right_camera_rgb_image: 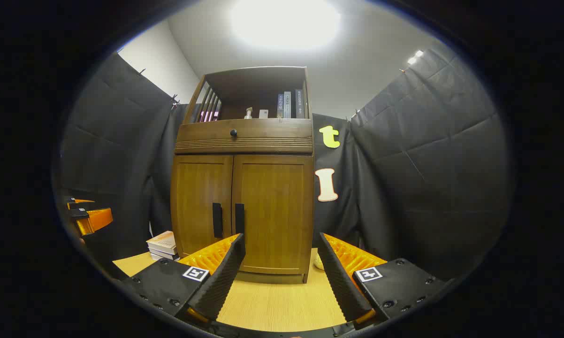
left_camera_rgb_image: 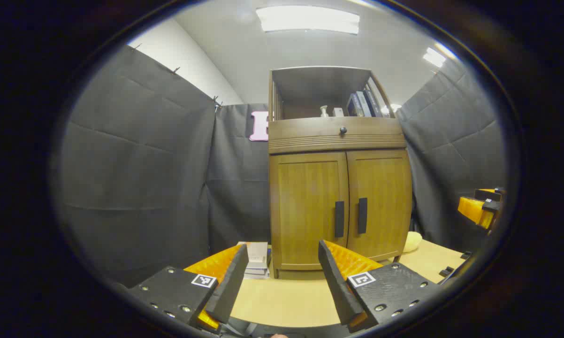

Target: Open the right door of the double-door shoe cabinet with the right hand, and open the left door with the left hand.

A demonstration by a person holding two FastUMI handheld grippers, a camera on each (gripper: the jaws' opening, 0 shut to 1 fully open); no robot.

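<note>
Both hand-held grippers are up and ready, and nothing has been touched. The left hand-held gripper point(left_camera_rgb_image: 282, 277) hangs over the table point(left_camera_rgb_image: 282, 300) with its fingers spread wide and nothing between them, aimed at the shoe cabinet point(left_camera_rgb_image: 338, 136) from well back. The right hand-held gripper point(right_camera_rgb_image: 279, 277) is just as spread and just as empty, also well apart from the cabinet front.

And the cabinet? It stands upright at the far edge of the table against the booth wall, both doors flush and closed. The left door point(left_camera_rgb_image: 308, 206) and right door point(left_camera_rgb_image: 380, 202) meet at the middle, with the left handle point(left_camera_rgb_image: 339, 218) and right handle point(left_camera_rgb_image: 362, 215) side by side at the seam. In the right gripper view the right handle point(right_camera_rgb_image: 239, 218) sits just above that gripper's own left finger.

So the score reads zero of two: neither door is cracked. By the look of it, the whole job remains, reaching in, taking the right handle first, swinging that door out, then the left door with the left hand. A stack of books point(right_camera_rgb_image: 162, 244) lies just beside the cabinet's left flank, possibly near the left door's swing.
</note>
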